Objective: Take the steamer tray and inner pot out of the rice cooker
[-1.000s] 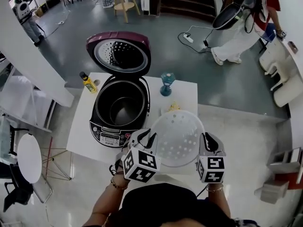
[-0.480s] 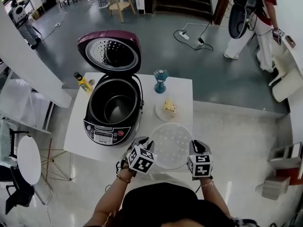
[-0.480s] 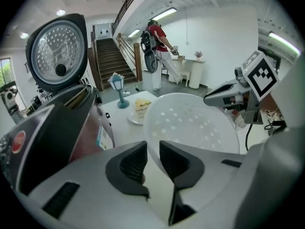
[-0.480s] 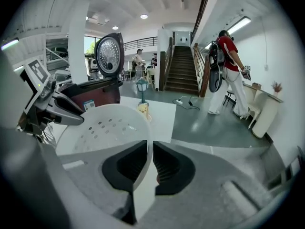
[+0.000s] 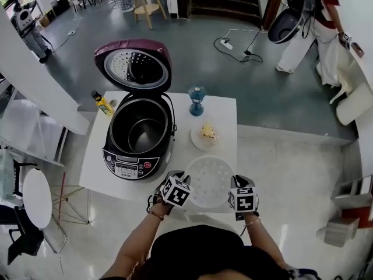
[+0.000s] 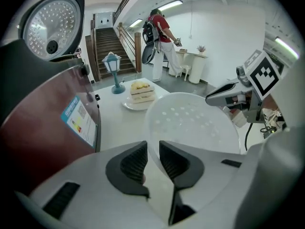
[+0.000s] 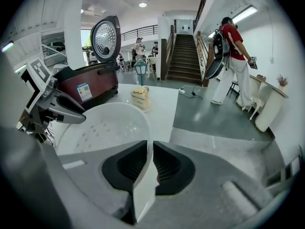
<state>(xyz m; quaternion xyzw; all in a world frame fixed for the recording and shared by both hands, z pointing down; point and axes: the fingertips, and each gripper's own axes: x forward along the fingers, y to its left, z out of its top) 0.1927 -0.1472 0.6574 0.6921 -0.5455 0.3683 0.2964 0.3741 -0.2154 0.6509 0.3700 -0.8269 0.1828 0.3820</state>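
Indoors, a white table [image 5: 222, 113] bears the rice cooker [image 5: 129, 165].

Left gripper [image 5: 184, 181], white plastic with a marker cube, pitched down; jaws nearly together, pinching the left rim of the round translucent white perforated steamer tray [image 5: 211, 179]. Right gripper [image 5: 238, 184], same build, mirrored; jaws clamp the right rim. Both bare forearms [image 5: 137, 238] reach forward.

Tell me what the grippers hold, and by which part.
The white steamer tray, by its rim: left gripper on one side, right gripper on the opposite.
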